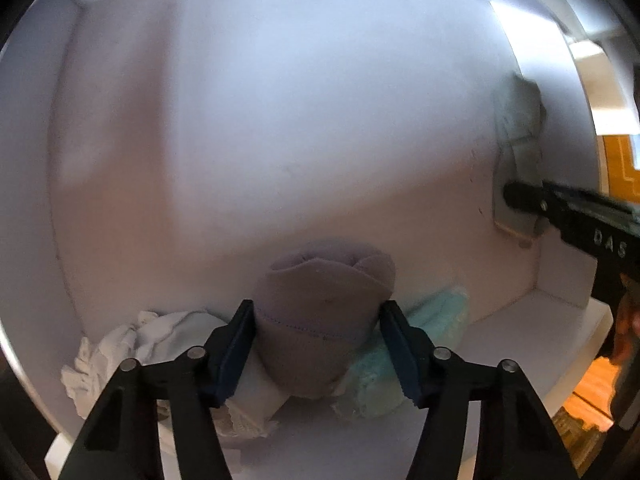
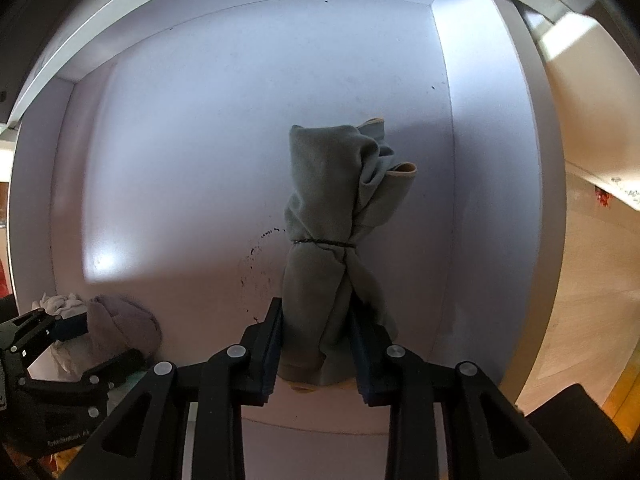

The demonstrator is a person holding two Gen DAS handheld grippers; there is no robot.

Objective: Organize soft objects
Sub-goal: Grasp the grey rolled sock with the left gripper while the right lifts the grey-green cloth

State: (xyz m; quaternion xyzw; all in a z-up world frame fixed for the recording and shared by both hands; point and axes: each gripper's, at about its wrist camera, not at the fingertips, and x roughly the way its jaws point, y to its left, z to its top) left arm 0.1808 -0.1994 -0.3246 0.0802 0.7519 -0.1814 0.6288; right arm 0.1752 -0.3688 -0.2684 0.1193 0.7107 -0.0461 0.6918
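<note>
1. Two grips carry the risk, both inside a white bin (image 1: 280, 120). The left gripper (image 1: 316, 320) has its jaws on either flank of a rolled mauve bundle (image 1: 320, 300), which sits in a corner of the bin on top of a crumpled white cloth (image 1: 120, 344) and a mint-green cloth (image 1: 400, 344). The pads touch the roll, yet the squeeze looks light. If it is lifted now, the soft roll could slide out and unroll.
2. Beneath it, the white and mint pieces lie right against the roll. A finger tip may snag either one, and that piece would be dragged along and the pile would get messier.
3. The right gripper (image 2: 316, 344) is clamped on the lower end of a grey-green bundle (image 2: 336, 216), tied at its waist with a thin dark band (image 2: 320, 243). It hangs over the bin floor near the right wall. Only the tail is pinched, so the bulk above the band could sag or pull free.
4. Loose flaps at the bundle's far end (image 2: 384, 160) may catch on the wall when it is set down and open up the fold.
5. Both tools share one bin. If they move together, an arm could knock the other's bundle.
</note>
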